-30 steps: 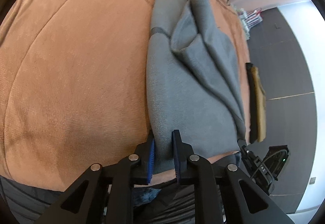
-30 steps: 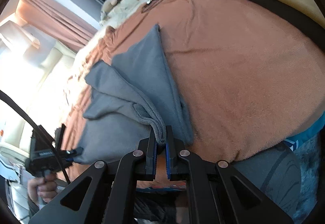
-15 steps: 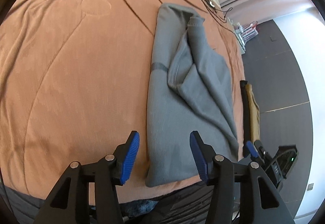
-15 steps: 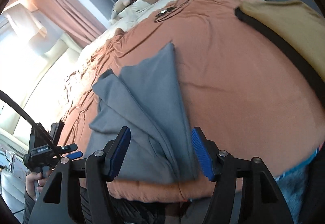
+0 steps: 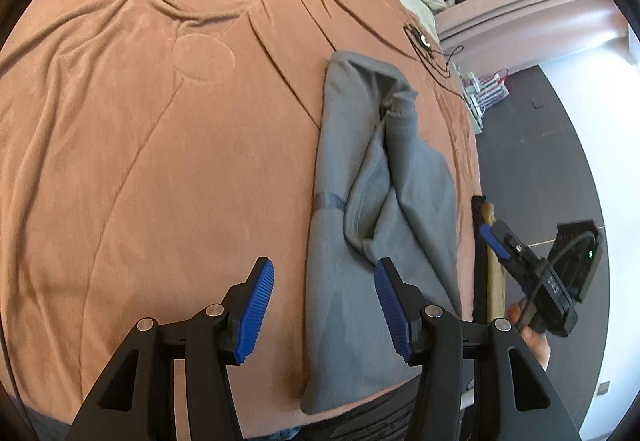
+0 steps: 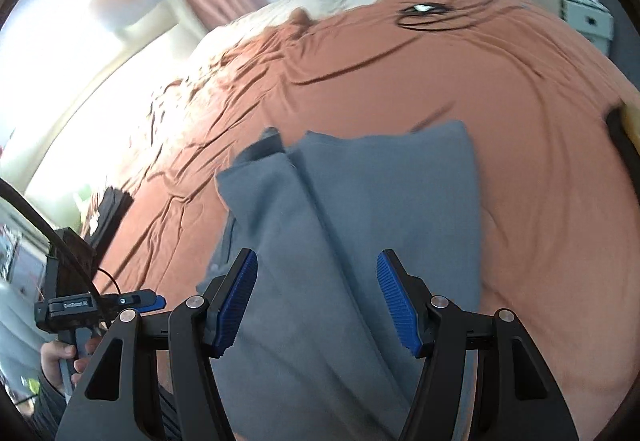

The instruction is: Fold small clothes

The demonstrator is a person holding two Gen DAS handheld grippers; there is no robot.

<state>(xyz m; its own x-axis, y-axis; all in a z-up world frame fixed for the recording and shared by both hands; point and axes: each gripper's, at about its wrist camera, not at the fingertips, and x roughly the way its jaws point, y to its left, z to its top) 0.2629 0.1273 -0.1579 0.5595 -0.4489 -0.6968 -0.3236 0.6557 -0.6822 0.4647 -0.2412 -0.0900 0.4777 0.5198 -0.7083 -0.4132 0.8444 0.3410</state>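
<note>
A second ago both grippers pinched the near edge of the grey garment (image 5: 384, 177); now the left gripper (image 5: 324, 311) and right gripper (image 6: 316, 305) are spread wide, holding nothing. The garment lies folded on the orange blanket (image 5: 160, 161).

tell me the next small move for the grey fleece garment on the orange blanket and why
Probably bring both grippers down onto the near hem of the grey fleece garment and fold it away toward the far end. The left gripper and right gripper both hang open above it, holding nothing, and the garment lies as a long narrow strip on the orange blanket, sides folded in, so a lengthwise fold seems due.
</note>
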